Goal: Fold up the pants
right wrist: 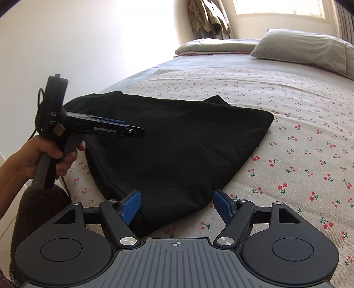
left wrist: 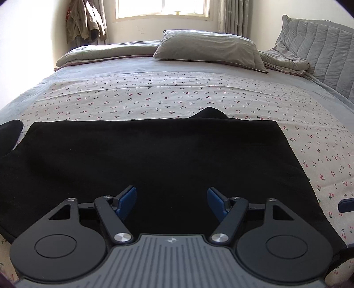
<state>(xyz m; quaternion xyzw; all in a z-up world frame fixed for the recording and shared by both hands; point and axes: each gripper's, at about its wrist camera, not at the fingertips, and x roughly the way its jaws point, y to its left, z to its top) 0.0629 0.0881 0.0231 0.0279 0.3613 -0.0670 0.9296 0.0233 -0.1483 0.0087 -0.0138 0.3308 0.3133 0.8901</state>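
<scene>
Black pants (left wrist: 154,159) lie folded flat on the cherry-print sheet (left wrist: 168,95) at the near side of the bed, a soft matte knit w/ a small peak of cloth sticking up at the far edge. Grey pillow (left wrist: 205,47) and folded grey quilt (left wrist: 104,52) sit well apart at the head end; jacket (left wrist: 84,20) hangs by the window (left wrist: 162,7). Left gripper (left wrist: 171,200) hovers over the pants, blue ribbed pads spread wide, nothing between. Right gripper (right wrist: 177,205) also spread apart, over the pants' near corner, holding nothing. Left hand (right wrist: 44,155) grips its handle beside the pants.
</scene>
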